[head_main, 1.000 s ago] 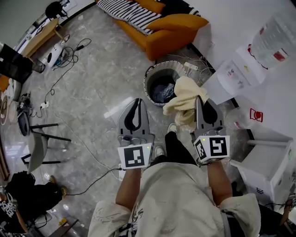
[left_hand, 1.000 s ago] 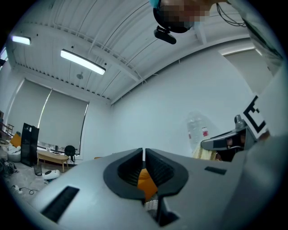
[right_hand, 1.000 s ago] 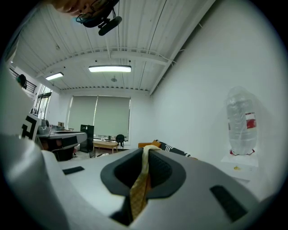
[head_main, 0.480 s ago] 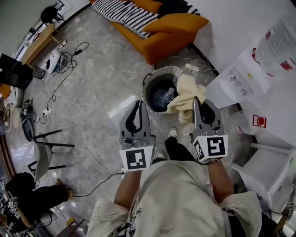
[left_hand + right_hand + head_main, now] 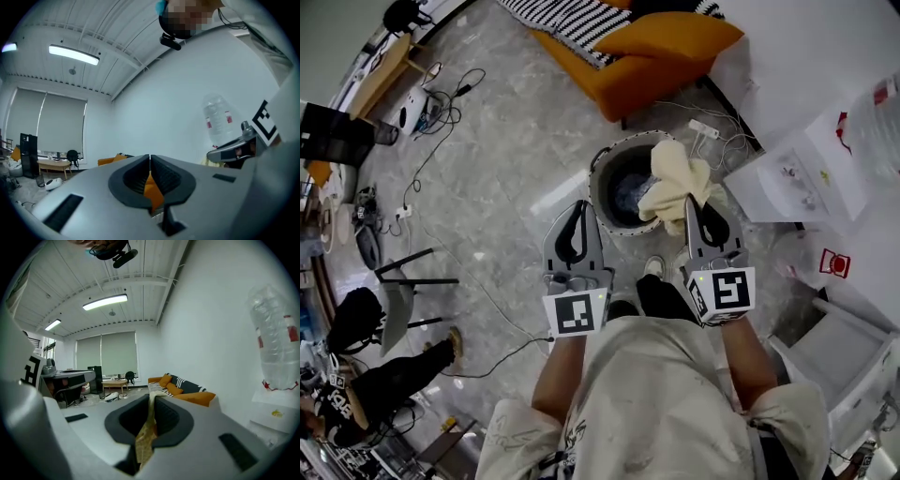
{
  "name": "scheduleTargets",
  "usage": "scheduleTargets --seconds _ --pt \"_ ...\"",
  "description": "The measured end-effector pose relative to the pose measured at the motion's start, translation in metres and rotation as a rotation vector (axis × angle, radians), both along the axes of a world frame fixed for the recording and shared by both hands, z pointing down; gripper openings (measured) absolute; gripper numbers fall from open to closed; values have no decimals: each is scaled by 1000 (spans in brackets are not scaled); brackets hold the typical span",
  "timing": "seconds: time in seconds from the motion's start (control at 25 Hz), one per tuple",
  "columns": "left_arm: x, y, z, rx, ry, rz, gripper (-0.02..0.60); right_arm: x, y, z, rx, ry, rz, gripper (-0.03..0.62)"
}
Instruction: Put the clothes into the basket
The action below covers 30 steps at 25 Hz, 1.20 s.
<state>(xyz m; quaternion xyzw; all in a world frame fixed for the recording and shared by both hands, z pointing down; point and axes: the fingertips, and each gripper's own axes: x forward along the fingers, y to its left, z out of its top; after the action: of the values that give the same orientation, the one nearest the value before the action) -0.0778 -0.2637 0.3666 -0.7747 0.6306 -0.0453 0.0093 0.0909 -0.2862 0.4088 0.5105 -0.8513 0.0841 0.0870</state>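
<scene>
A round woven basket (image 5: 602, 167) stands on the floor ahead of my feet, with a dark blue garment (image 5: 628, 194) lying in it. My right gripper (image 5: 688, 202) is shut on a cream-yellow cloth (image 5: 676, 178), which bunches over the basket's right rim and opening. In the right gripper view a strip of that cloth (image 5: 146, 432) is pinched between the jaws of the right gripper (image 5: 151, 400). My left gripper (image 5: 578, 208) is held level just short of the basket's near left rim, shut and empty. The left gripper (image 5: 150, 161) shows its jaws touching.
An orange sofa (image 5: 649, 58) with a striped blanket stands beyond the basket. A water dispenser (image 5: 802, 173) and a power strip with cables (image 5: 705, 129) are to the right. A chair (image 5: 394, 302) and a seated person (image 5: 380, 380) are at the left, a white shelf (image 5: 853, 361) at the right.
Both grippers moved forward toward the basket. The cream cloth, before at the basket's near right side, now hangs over its right rim and opening.
</scene>
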Motion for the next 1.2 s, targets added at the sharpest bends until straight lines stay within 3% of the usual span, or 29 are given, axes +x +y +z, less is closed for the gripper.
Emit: scheduleTargets --seconds 0.36,0.76,1.2 --pt "8 -23 33 -67 -17 -1 11 -10 -38 49 -96 23 -44 9" --pt "-32 -60 73 -115 19 38 11 -67 -68 112 -202 106 -66 9" --pt "-74 -90 128 -167 61 69 11 -116 -96 245 -416 250 -100 9"
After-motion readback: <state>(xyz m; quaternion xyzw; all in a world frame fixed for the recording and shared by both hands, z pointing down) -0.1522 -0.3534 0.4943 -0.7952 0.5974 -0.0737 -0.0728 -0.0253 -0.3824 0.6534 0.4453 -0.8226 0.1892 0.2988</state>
